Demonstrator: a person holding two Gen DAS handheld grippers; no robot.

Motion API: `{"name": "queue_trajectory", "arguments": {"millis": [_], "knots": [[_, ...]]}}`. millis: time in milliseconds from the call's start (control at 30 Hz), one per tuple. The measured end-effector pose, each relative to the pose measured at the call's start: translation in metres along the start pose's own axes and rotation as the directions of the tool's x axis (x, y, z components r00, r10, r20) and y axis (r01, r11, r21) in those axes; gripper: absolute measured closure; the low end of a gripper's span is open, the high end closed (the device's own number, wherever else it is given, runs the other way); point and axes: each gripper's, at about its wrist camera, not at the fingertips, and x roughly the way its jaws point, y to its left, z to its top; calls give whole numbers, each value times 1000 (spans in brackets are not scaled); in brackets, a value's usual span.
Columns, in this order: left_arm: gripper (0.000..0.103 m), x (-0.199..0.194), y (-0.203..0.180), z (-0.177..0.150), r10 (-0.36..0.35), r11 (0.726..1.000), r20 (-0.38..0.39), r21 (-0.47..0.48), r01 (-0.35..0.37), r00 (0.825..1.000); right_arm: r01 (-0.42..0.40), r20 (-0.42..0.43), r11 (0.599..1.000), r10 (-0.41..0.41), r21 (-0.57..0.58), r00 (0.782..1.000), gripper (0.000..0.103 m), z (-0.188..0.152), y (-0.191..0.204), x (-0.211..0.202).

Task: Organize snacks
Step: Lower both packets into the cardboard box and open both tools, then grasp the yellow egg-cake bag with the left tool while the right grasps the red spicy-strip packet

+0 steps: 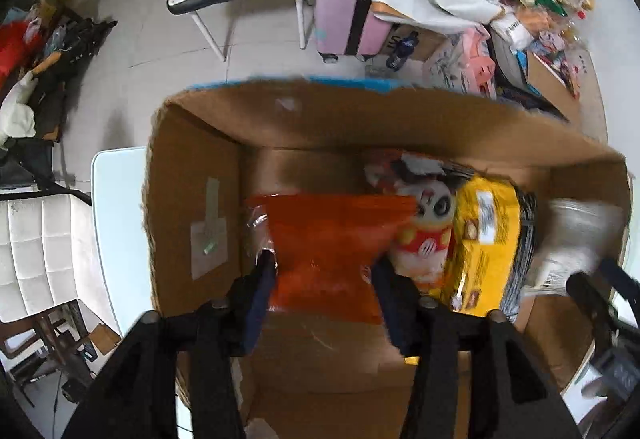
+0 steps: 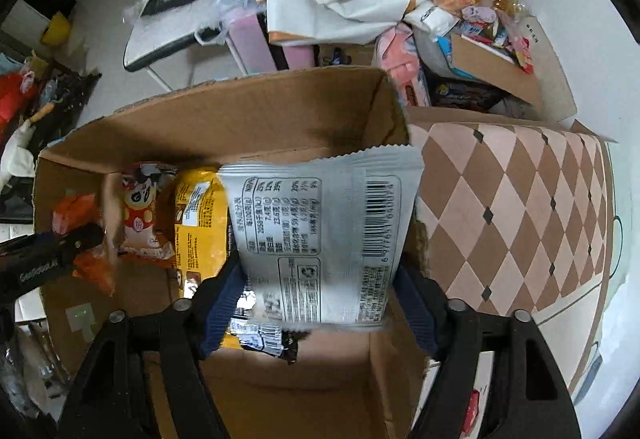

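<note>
Currently packing cardboard box (image 1: 192,167) | left gripper (image 1: 324,271) fingers clamp orange packet (image 1: 328,235) | right gripper (image 2: 320,299) fingers clamp white packet (image 2: 320,231) | next: lower, release.

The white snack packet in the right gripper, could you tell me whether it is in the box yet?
Partly: the white snack packet stands upright, clamped in the right gripper, its lower end below the cardboard box rim.
</note>
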Motion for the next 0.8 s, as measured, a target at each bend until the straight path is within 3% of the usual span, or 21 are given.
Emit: {"name": "queue_trajectory", "arguments": {"millis": [33, 100, 167, 567, 800], "knots": [[45, -1, 0, 0, -1, 1000, 8, -2, 1, 1000, 1, -4, 1000, -1, -1, 1000, 12, 1, 1, 0], [23, -4, 1, 1, -10, 1000, 22, -4, 10, 1000, 12, -11, 1000, -12, -14, 1000, 12, 2, 5, 2], [19, -7, 0, 1, -1, 1000, 33, 8, 1, 999, 7, -28, 1000, -8, -25, 1000, 11, 2, 6, 5], [16, -24, -8, -25, -112, 993, 75, 30, 110, 991, 2, -19, 999, -3, -39, 1000, 9, -18, 12, -1], [17, -39, -19, -67, -97, 995, 145, 43, 92, 985, -6, 23, 999, 6, -42, 1000, 9, -51, 8, -13]]}}
